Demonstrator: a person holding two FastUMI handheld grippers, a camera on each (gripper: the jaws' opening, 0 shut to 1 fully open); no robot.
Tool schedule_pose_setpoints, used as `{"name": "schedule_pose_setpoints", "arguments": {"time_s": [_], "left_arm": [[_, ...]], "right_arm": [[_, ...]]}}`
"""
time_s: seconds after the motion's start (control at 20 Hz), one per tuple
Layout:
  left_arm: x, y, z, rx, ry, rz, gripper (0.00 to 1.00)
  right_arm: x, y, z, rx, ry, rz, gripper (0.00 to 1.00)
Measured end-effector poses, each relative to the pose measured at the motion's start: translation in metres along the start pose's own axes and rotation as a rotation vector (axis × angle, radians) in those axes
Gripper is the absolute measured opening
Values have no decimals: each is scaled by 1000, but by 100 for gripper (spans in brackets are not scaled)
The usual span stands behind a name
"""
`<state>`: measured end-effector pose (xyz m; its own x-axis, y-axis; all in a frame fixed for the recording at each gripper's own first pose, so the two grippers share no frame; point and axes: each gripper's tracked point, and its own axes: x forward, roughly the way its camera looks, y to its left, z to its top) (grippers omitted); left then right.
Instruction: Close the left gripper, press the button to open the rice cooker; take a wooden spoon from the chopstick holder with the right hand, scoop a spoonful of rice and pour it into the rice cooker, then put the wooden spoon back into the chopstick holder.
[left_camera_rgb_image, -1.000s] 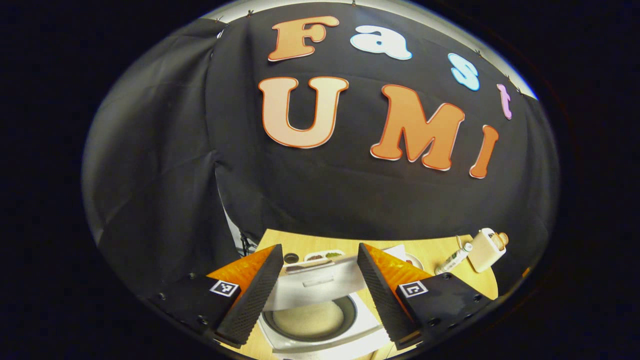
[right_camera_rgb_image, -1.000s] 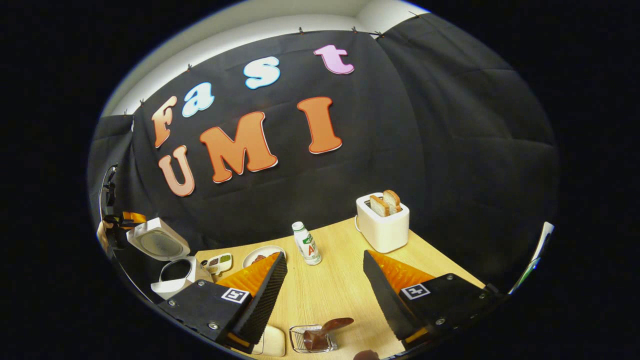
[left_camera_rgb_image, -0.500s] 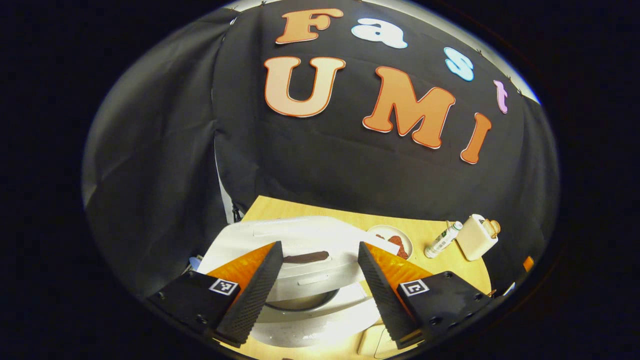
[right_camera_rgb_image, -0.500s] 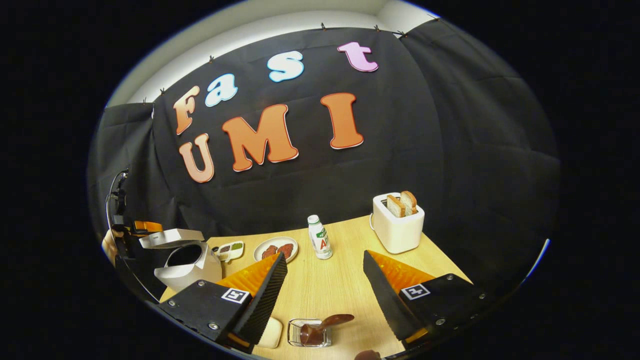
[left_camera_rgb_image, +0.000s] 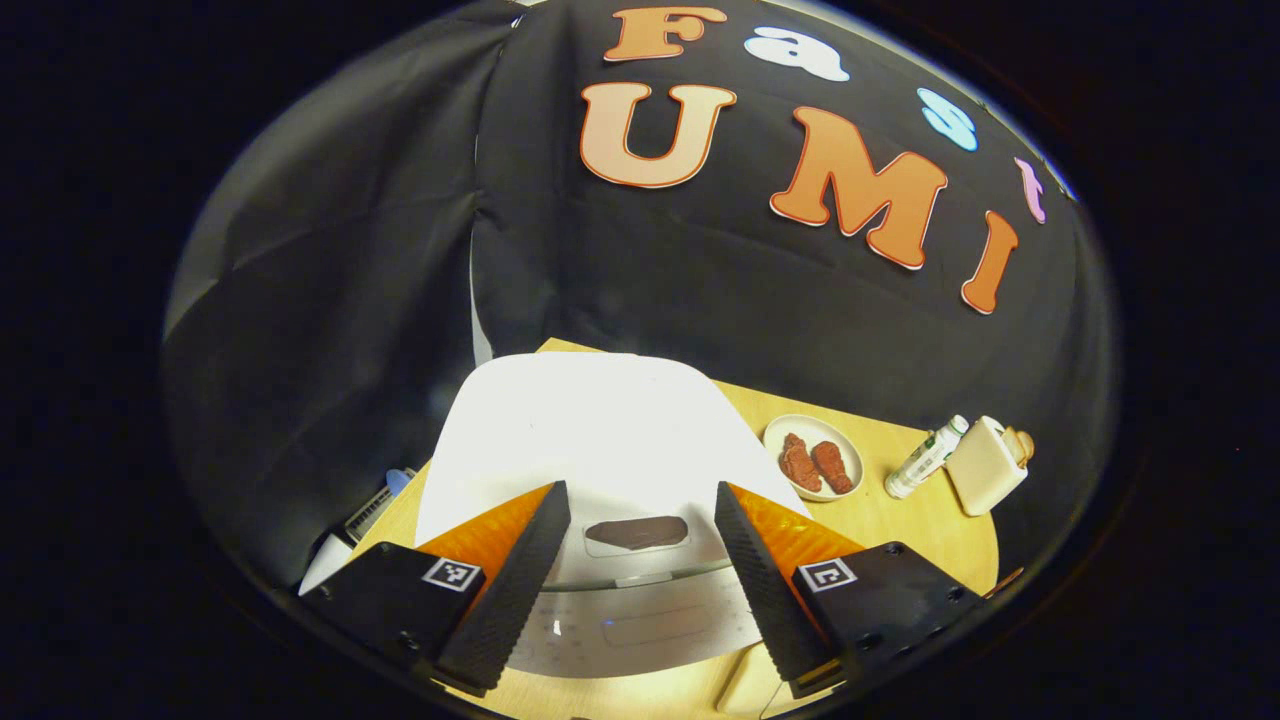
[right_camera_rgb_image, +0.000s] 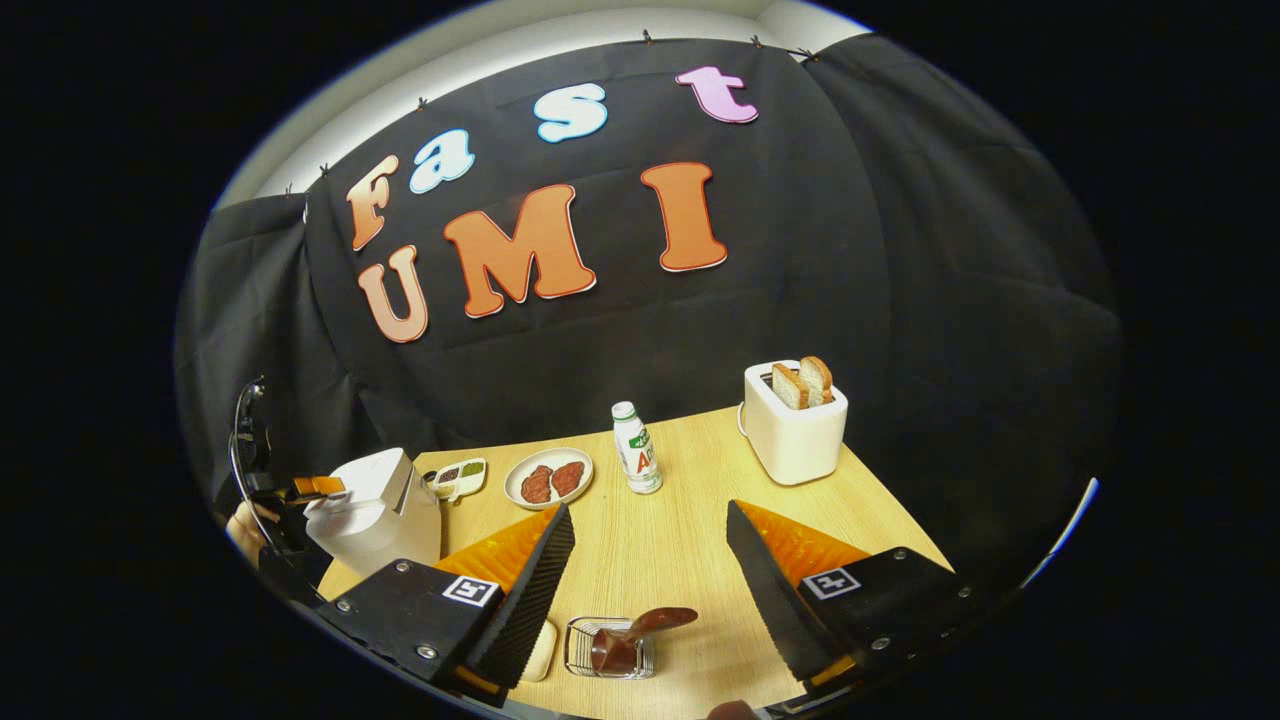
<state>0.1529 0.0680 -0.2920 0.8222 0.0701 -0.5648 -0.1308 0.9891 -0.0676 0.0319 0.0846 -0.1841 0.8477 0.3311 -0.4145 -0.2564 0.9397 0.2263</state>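
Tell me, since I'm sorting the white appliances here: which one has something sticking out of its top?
The white toaster at the table's far right, with two bread slices standing in its slots. The white rice cooker at the left has its lid shut.

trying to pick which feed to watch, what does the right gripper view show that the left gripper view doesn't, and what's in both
Seen in the right gripper view and not the left: the wooden spoon resting in the wire chopstick holder, the small sauce dish, and the left gripper at the rice cooker.

Seen in the left gripper view and not the right: the cooker's dark lid button and front panel.

Both share the cooker with its lid shut, the plate of meat, the bottle, the toaster and the wooden table.
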Motion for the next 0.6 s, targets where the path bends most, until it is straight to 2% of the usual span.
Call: {"name": "schedule_pose_setpoints", "arguments": {"time_s": [0.1, 0.15, 0.35, 0.6], "left_arm": [[4, 17, -11, 45, 1, 74, 100], [7, 19, -9, 69, -14, 86, 100], [10, 15, -9, 57, -56, 78, 100], [6, 15, -3, 112, -73, 95, 100]], "right_arm": [[0, 1, -3, 9, 8, 1, 95], [-1, 2, -5, 14, 12, 5, 95], [-1, 6, -15, -3, 36, 12, 95], [-2, 21, -19, -7, 40, 51, 95]]}}
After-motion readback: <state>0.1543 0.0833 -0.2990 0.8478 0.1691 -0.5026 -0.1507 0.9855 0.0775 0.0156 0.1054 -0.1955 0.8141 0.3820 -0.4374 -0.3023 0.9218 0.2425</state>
